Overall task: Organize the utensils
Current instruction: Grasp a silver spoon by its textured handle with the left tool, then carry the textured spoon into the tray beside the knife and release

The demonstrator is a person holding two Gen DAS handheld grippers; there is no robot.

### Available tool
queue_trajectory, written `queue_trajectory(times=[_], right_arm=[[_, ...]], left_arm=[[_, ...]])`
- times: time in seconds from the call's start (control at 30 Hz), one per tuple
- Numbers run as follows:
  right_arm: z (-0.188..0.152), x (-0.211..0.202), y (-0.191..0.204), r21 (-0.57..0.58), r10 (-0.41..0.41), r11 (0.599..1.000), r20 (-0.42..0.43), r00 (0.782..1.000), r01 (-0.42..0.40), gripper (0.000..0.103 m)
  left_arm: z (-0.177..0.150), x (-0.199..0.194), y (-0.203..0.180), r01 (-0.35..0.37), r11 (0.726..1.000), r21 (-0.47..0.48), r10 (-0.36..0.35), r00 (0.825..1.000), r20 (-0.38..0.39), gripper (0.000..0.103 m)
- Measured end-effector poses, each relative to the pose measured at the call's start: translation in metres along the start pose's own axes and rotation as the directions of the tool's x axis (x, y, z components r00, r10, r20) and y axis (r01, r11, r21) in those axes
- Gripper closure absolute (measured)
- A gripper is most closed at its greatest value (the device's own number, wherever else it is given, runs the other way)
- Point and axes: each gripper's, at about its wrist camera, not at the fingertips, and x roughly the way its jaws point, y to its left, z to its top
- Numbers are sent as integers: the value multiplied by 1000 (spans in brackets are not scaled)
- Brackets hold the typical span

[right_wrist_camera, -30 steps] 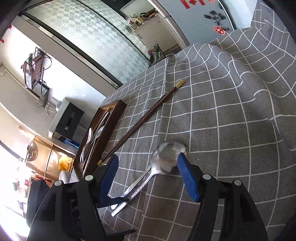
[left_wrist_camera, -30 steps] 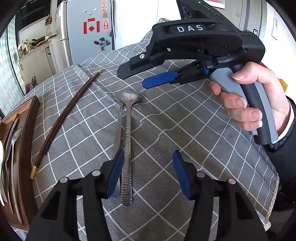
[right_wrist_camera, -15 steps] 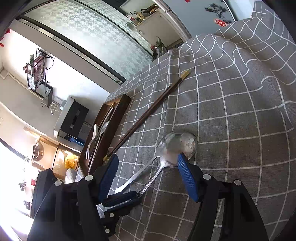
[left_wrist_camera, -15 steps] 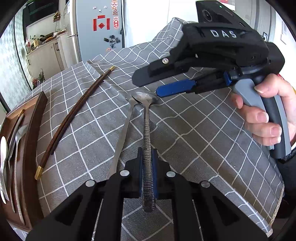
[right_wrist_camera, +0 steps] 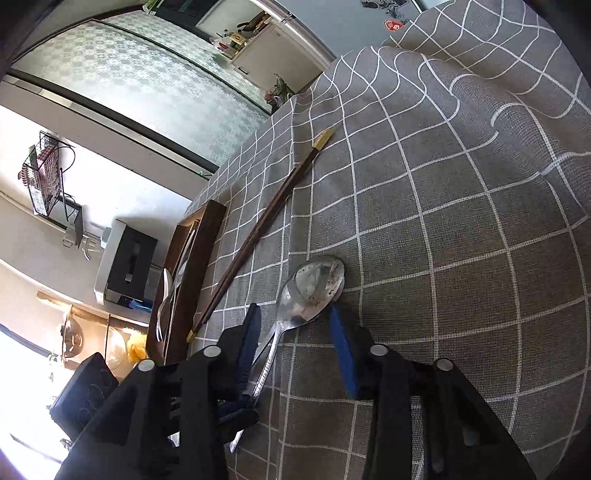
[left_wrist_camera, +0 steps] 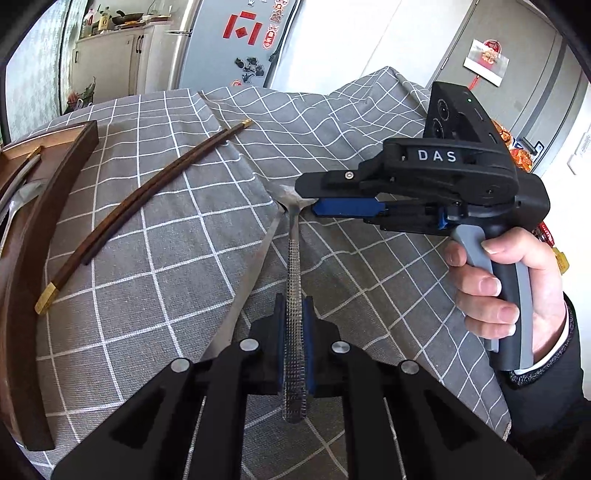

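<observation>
Left wrist view: my left tool clenches the textured spoon; my right tool, released, hides its bowl.

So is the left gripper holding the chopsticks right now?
No, the left gripper is shut on the textured spoon handle; the chopsticks lie untouched on the cloth.

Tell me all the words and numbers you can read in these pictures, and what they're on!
"DAS": white letters on the black body of the right gripper, in the left wrist view.
Red decorations on the grey fridge: too blurred to read.
Red hanging card on the door: too small to read.
Yellow label on the far counter: too small to read.
The spoon shows only a pattern, no writing.
</observation>
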Motion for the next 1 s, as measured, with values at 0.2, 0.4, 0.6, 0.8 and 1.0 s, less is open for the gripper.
queue_trajectory(times=[0.2,0.4,0.6,0.8,1.0], right_arm=[[-1,-9,-7,12,-20,1000,12,1000,20,67],[-1,-16,-6,-15,-19,1000,44,999,19,86],[-1,-44,13,-49,75,996,130,989,-69,96],[-2,-63,32,-63,133,990,158,978,-124,98],[1,-53,65,-133,96,988,142,985,-77,97]], left_arm=[[-3,6,-14,50,997,50,-49,999,-22,93],[-6,4,-29,2,989,147,0,1000,-15,92],[-15,7,-57,-108,953,285,115,993,-8,76],[-19,1,-58,-113,955,275,114,993,14,91],[-20,-28,-36,-140,965,220,132,990,50,92]])
